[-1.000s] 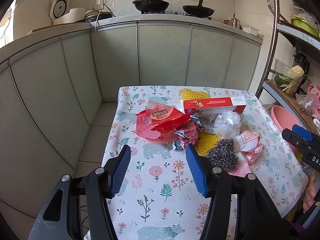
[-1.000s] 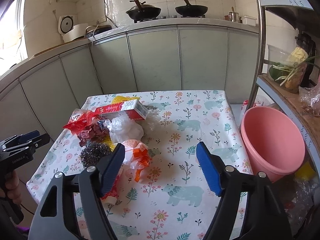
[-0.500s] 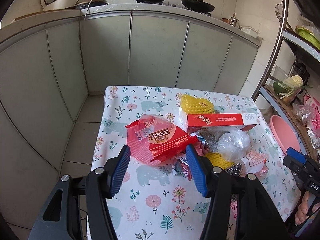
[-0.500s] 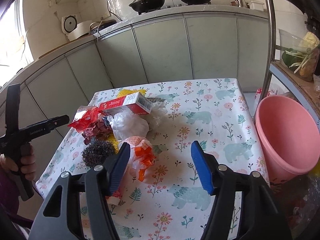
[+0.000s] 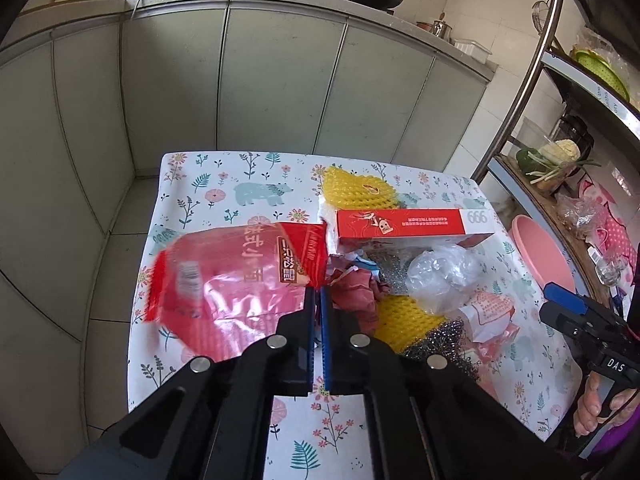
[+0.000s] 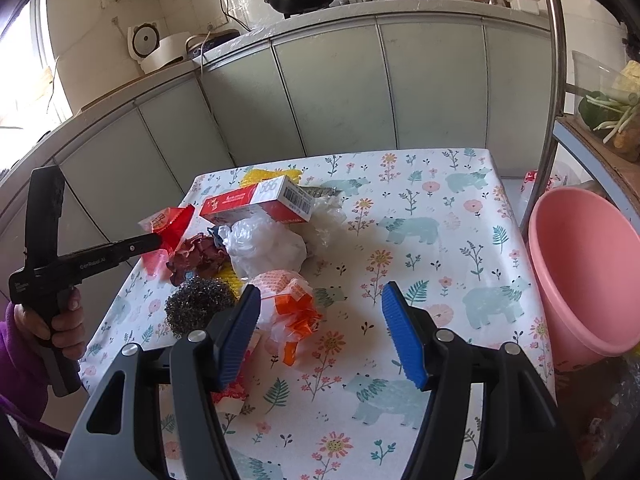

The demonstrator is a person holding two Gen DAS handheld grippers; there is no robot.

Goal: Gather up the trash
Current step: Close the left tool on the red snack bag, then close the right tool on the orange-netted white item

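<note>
Left gripper point(image 5: 317, 294) is pinching the corner of a crinkled red plastic snack wrapper point(image 5: 236, 284), its blue pads nearly together, at 9 o'clock of the trash pile on the floral-print tablecloth point(image 6: 432, 216). Right gripper point(image 6: 320, 312) is hovering with jaws spread wide, holding nothing, an orange-and-white crumpled wrapper point(image 6: 292, 304) lying beside its left pad. A round pink plastic basin point(image 6: 584, 276) is sitting at 3 o'clock, off the table's edge.
</note>
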